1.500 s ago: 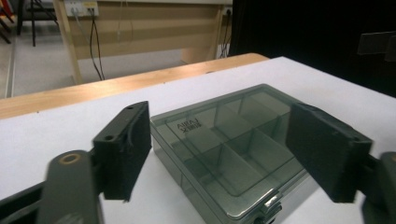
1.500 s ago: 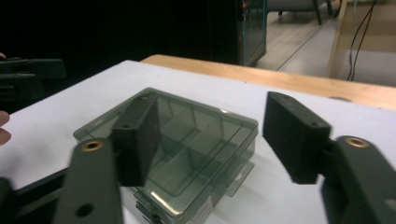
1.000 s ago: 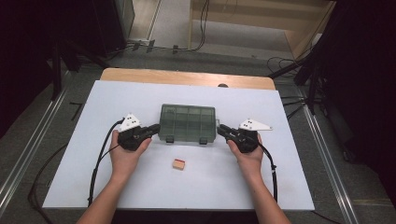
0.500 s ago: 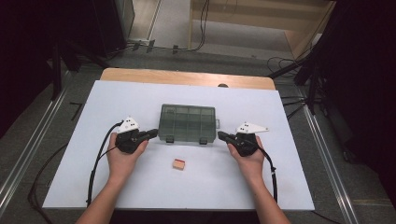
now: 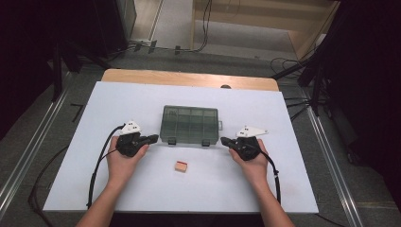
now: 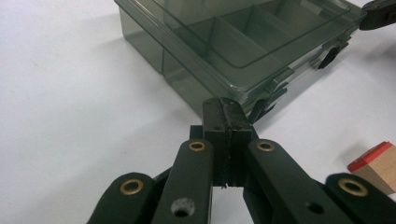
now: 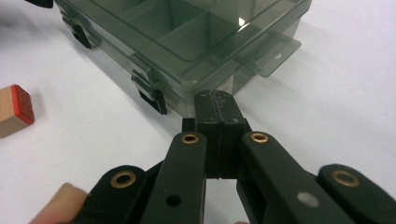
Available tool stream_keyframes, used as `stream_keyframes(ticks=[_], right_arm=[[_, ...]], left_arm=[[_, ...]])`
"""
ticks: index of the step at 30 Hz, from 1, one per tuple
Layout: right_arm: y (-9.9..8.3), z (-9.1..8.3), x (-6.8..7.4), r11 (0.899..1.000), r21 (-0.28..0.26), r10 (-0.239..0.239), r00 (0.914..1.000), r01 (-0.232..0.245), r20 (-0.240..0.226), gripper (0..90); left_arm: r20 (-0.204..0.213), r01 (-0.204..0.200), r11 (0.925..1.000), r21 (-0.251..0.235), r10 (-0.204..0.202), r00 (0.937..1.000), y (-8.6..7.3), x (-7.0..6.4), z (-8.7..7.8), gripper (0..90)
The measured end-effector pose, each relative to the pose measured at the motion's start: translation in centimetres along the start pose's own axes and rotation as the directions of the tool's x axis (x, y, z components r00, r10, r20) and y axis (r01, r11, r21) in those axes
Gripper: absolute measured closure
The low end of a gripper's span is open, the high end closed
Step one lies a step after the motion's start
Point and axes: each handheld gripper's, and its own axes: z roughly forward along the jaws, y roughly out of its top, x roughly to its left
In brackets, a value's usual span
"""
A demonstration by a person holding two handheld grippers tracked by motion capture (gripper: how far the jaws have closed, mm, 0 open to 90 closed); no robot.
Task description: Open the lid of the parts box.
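Smoky grey-green translucent plastic organiser box with divided compartments point(image 5: 190, 125) sits lid-down shut near the middle of the white bench point(image 5: 283, 123), its two dark latches on the side facing the person; in the left gripper view the box point(image 6: 224, 42) shows its clear lid and inner dividers, in the right gripper view the box point(image 7: 187, 32) shows a hang tab at one end. Left gripper point(image 5: 152, 139) lies just beside the box's near-left corner, not touching as far as the high view tells, fingers pressed together on nothing (seam between them shows closed in the left gripper view point(image 6: 225, 122)). Right gripper point(image 5: 224, 140) sits just beside the near-right corner, fingers likewise together and holding nothing, tips close to a latch in the right gripper view point(image 7: 215, 108). Small wooden block with a red face point(image 5: 181, 166) lies on the bench nearer the person, between the two hands and apart from the box; it shows at the right edge for the left gripper point(image 6: 376, 163) and at the left edge for the right gripper point(image 7: 14, 109). Each gripper carries a grey three-cornered plate and trails a black cable toward the person.
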Motion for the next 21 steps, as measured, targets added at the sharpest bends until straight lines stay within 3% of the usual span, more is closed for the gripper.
stream_keyframes(ticks=[21], right_arm=[[-0.25, 0.80, 0.58, 0.999, 0.024, -0.044, 0.9989, 0.043, 0.015, 87.8]], left_arm=[[0.000, -0.006, 0.9999, 0.014, 0.006, 1.0000, -0.07, -0.15, 0.31, 89.3]])
